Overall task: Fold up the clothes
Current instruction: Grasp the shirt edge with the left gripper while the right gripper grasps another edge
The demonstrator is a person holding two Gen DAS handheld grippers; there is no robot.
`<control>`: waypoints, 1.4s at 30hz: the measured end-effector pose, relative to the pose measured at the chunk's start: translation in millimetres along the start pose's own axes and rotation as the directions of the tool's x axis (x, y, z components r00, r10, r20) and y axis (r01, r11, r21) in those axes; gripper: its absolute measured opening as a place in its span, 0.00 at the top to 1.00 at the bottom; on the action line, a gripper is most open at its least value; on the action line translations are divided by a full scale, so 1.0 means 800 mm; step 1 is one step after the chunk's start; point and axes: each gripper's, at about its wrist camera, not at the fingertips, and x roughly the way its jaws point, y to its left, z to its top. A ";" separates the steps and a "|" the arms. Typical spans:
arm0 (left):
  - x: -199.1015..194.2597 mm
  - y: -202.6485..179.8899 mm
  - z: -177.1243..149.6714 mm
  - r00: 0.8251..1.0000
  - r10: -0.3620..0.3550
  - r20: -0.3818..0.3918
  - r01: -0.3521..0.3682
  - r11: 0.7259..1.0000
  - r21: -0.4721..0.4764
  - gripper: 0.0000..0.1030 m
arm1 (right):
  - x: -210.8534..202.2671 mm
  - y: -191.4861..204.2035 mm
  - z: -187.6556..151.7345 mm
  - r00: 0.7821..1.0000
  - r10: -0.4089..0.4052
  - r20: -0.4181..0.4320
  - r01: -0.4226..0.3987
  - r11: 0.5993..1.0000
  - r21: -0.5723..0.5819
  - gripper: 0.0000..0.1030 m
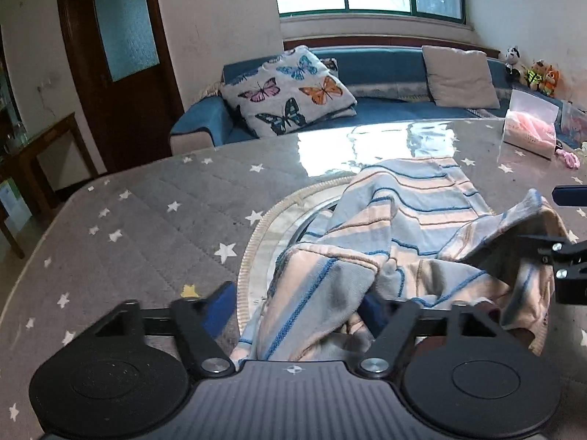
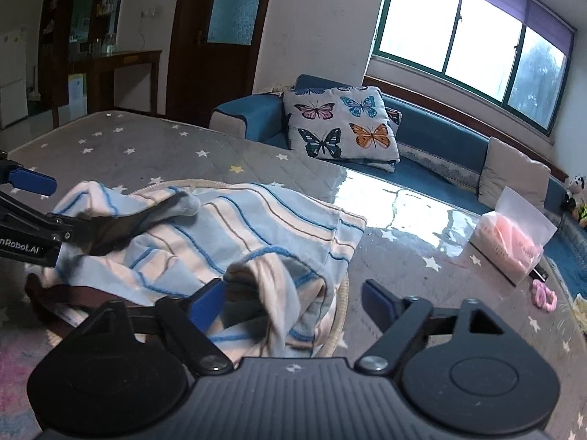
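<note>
A striped light-blue, peach and white garment (image 1: 403, 242) lies crumpled on the grey star-patterned table (image 1: 146, 212); it also shows in the right wrist view (image 2: 227, 242). My left gripper (image 1: 297, 304) is open, its blue fingers spread, with a fold of the garment draped between them. My right gripper (image 2: 293, 300) is open too, with a bunched fold of the garment between its fingers, closer to the left one. The right gripper shows at the right edge of the left wrist view (image 1: 565, 256), against the garment's raised corner.
A round woven mat (image 1: 264, 220) lies under the garment. A clear bag with pink contents (image 2: 510, 238) and a pink hair tie (image 2: 544, 293) lie at the table's right. A blue sofa (image 1: 385, 73) with a butterfly cushion (image 1: 290, 91) stands behind the table.
</note>
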 end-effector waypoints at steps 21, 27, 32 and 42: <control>-0.071 0.070 -0.025 0.999 -0.052 0.010 0.052 0.972 -0.227 0.93 | -0.045 -0.054 -0.020 0.999 0.044 0.024 -0.046 0.989 0.142 0.94; -0.113 0.084 -0.050 0.996 -0.083 -0.008 0.078 0.958 -0.275 0.94 | -0.086 -0.067 -0.039 0.997 0.076 0.022 -0.078 0.982 0.170 0.94; -0.142 0.081 -0.081 0.993 -0.112 -0.043 0.097 0.960 -0.264 0.94 | -0.122 -0.068 -0.064 0.996 0.086 -0.004 -0.085 0.986 0.141 0.94; -0.153 0.059 -0.131 0.982 -0.116 -0.149 0.093 0.984 -0.154 0.89 | -0.152 -0.063 -0.120 0.984 0.075 -0.163 -0.062 0.995 0.081 0.81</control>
